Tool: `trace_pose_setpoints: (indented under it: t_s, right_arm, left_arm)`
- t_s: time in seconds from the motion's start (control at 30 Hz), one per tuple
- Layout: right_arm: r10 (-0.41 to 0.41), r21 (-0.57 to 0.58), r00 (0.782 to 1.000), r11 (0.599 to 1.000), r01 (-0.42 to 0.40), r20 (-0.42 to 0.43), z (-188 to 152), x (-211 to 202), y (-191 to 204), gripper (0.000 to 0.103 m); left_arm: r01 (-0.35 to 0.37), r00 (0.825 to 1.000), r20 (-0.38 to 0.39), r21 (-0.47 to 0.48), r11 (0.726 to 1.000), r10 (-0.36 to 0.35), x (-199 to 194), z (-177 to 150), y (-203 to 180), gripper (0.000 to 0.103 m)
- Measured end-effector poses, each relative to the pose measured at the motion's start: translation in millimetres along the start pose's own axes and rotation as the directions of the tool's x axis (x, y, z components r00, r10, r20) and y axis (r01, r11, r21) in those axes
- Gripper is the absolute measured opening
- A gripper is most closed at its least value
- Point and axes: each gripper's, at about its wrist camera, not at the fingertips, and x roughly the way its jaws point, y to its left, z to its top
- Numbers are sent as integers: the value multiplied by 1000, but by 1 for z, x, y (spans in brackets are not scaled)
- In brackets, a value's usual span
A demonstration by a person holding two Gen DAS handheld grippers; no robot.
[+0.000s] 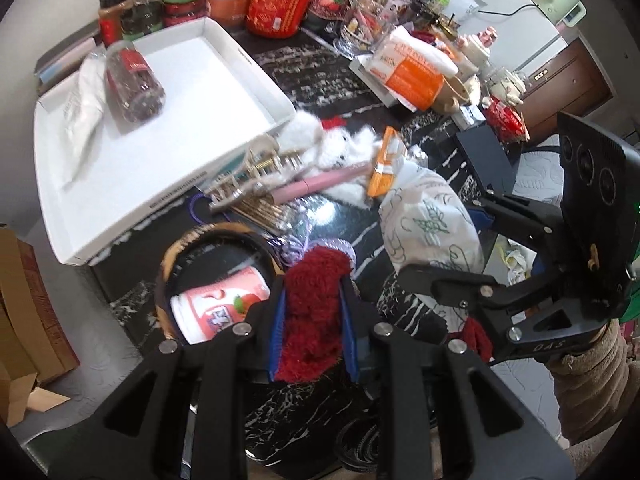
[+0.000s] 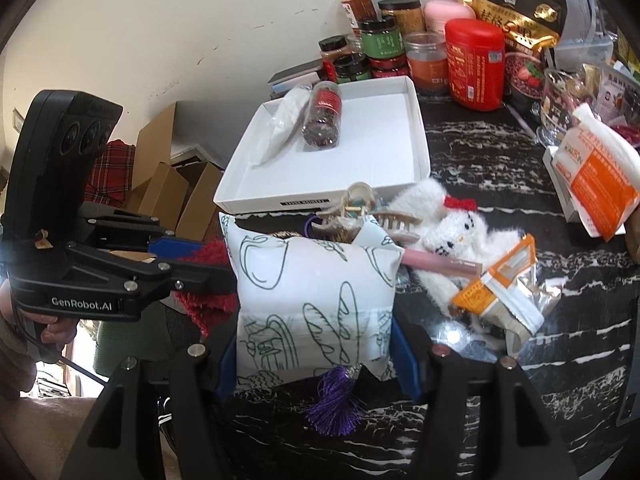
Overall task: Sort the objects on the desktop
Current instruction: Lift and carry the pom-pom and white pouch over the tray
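My left gripper [image 1: 314, 300] is shut on a red fuzzy cloth [image 1: 316, 268], lifted above the black marble table [image 1: 320, 72]. In the right wrist view the left gripper [image 2: 206, 264] shows at the left with the red fuzzy cloth [image 2: 208, 308] still in it. My right gripper [image 2: 316, 360] is shut on a white pouch [image 2: 316, 280] printed with bread drawings; a purple tassel [image 2: 336, 404] hangs below it. From the left wrist, the right gripper [image 1: 444, 240] clasps the white pouch [image 1: 424, 216]. A white tray [image 2: 416, 120] holds a lying bottle [image 2: 324, 116] and a white bag [image 2: 280, 128].
A white plush toy [image 2: 448, 224], a pink tube [image 2: 440, 264], an orange snack packet [image 2: 500, 288] and a hair claw [image 2: 384, 220] lie beside the tray. Jars and a red canister [image 2: 474, 64] crowd the back. Cardboard boxes [image 2: 172, 184] stand off the table's left side.
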Motion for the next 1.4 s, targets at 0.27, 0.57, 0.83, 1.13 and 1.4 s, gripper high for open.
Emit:
trace_pose_setpoints:
  t_s: [0.27,0.57,0.83,1.13,1.4]
  right_arm:
    - [13,-46,1000,999,-12,16,26,-2,16,64]
    - [31,-86,999,996,-29,27,63,8,30,64]
    - [34,-98,999,995,-31,25,95,28,29,64]
    - [22,-92,999,996,-19,30,137,61,7,64]
    - [18,-75,1000,997,-16,23,175,102,-18,64]
  left_arm:
    - [-43,997,60,-26,999,44,-26,14,15,22]
    - [-51,992,112,-82,995,60,-43,32,41,23]
    - [-54,987,141,-142,988,74,-43,53,70,23]
    - [-55,982,166,-184,981,86,-25,83,105,23]
    - [-66,979,172,-213,975,104,2,111,131,23]
